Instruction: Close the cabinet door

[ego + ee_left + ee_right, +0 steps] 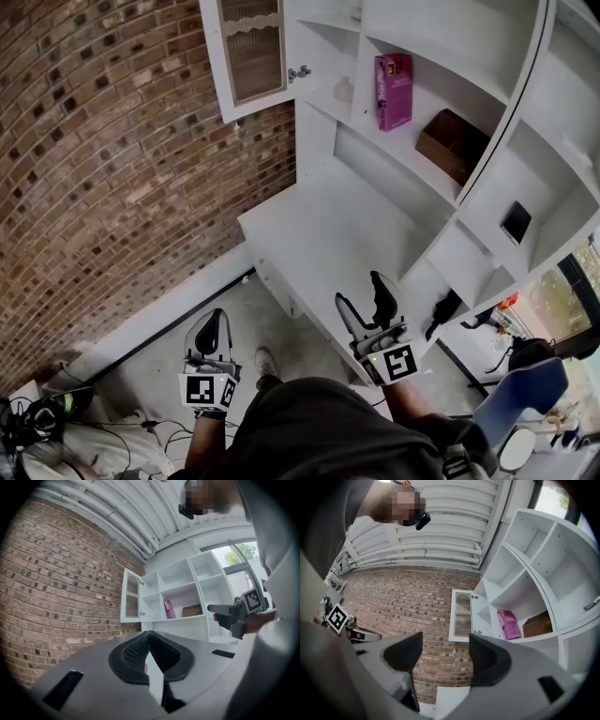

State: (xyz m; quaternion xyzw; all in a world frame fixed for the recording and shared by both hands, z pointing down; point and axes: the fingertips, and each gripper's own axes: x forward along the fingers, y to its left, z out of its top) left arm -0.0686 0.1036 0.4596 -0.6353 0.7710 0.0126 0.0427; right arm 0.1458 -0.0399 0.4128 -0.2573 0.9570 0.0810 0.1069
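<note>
As I held both grippers low in front of my waist, neither one touched anything.
Left gripper (149,644): jaws pressed together with nothing between them, hanging over the grey floor (155,347).
Right gripper (440,656): jaws spread wide and empty, tips above the front edge of the counter.
Counter (328,234): white and bare, jutting out from the foot of the shelves.
Shelves (441,37): a pink box (394,91) stood upright in one compartment, with a brown box (452,142) to its right on the same shelf; I saw a small dark flat thing (516,222) in a compartment further right.
Cabinet door (251,52): swung wide open at the top left compartment, well apart from both grippers, its small metal handle (300,71) at the near edge.
Brick wall (112,169): red, on my left, behind the open door.
</note>
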